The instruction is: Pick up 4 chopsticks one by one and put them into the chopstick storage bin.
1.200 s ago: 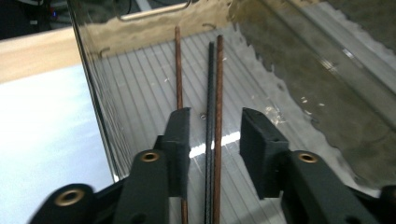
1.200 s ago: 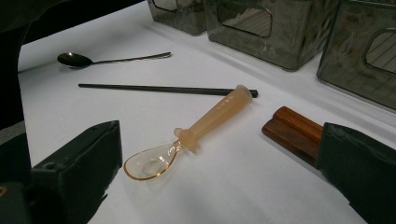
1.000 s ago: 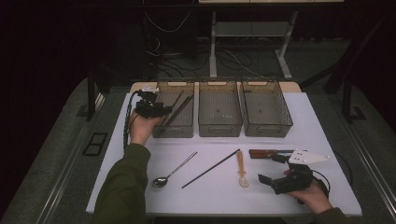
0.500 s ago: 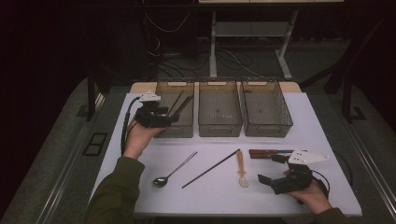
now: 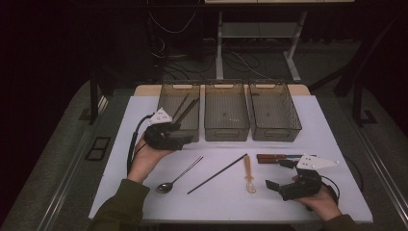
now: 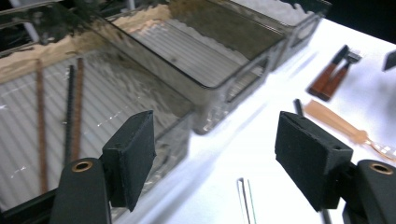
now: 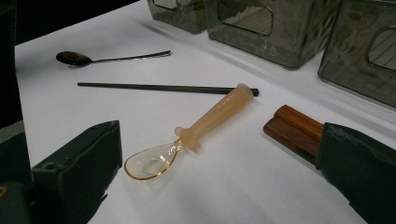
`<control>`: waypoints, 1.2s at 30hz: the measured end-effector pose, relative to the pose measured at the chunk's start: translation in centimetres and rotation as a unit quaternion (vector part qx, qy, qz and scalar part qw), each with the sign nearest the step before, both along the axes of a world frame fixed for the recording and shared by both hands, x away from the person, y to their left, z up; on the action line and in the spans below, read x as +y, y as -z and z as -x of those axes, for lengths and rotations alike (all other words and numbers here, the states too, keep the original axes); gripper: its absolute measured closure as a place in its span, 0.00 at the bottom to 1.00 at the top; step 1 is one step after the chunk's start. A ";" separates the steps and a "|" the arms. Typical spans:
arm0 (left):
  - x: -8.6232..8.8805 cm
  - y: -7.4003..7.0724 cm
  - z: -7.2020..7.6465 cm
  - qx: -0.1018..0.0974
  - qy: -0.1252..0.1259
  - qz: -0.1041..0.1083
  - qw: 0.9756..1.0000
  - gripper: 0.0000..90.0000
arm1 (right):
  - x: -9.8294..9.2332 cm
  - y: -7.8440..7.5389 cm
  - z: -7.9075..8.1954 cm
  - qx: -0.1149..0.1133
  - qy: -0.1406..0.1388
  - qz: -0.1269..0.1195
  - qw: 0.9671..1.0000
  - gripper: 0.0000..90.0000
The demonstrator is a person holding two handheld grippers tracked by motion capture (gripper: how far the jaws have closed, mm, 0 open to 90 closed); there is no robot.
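The left gripper [image 5: 185, 136], its jaws just opened wide with nothing between them, sits left of centre beside the left bin [image 5: 166, 98], where chopsticks [image 5: 184, 107] already lie. It should swing down-right to the loose black chopstick [image 5: 217, 174] at lower centre, gripping mid-shaft, squarely. The metal spoon [image 5: 177, 176] lies close alongside and could be nudged. The right gripper [image 5: 273, 189], open and empty, rests at lower right near the amber spoon [image 5: 248, 174].

The white surface [image 5: 332, 125] stands on a grey carpeted floor [image 5: 62, 159] in a dark room. Behind it, a light metal frame [image 5: 255, 31] stands among loose cables [image 5: 168, 24]. Lighting falls mainly on the surface.
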State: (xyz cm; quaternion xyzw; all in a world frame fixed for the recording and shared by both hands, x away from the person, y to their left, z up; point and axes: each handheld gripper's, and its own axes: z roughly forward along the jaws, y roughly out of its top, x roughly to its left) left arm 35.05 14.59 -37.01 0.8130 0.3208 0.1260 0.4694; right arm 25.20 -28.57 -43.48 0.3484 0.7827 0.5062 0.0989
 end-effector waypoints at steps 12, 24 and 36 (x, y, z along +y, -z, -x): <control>-1.7 2.1 3.4 -0.002 0.036 -0.008 0.999 0.28 | 0.0 0.0 0.1 0.000 -0.001 0.000 1.000 0.01; -3.7 4.1 5.9 0.012 0.064 -0.020 0.998 0.35 | 0.0 0.0 0.1 -0.001 0.001 0.002 1.000 0.01; -5.8 5.9 7.2 0.042 0.092 -0.042 0.994 0.60 | -0.1 0.2 -0.2 0.004 0.000 0.017 1.000 0.01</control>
